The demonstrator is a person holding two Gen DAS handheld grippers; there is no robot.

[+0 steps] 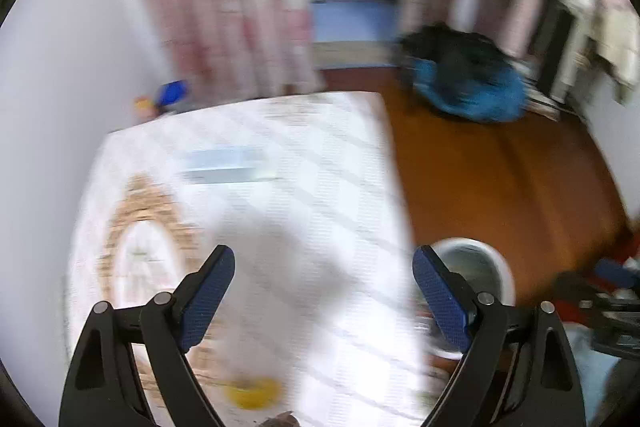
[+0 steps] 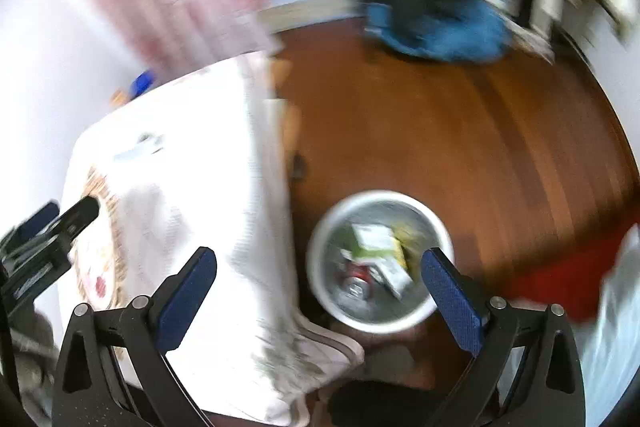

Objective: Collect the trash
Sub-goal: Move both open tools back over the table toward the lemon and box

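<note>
With both tools gaping and empty, the blurred yellow scrap at the bench's near edge looked light and crushable, best pinched across its middle.

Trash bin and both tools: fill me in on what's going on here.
A person is clearing trash with a handheld tool in each hand. Both the left tool and the right tool are open and empty. The white trash bin stands on the wooden floor beside the cloth-covered table and already holds cartons and a can. A yellow item and a pale flat item lie on the table; blur hides what they are.
</note>
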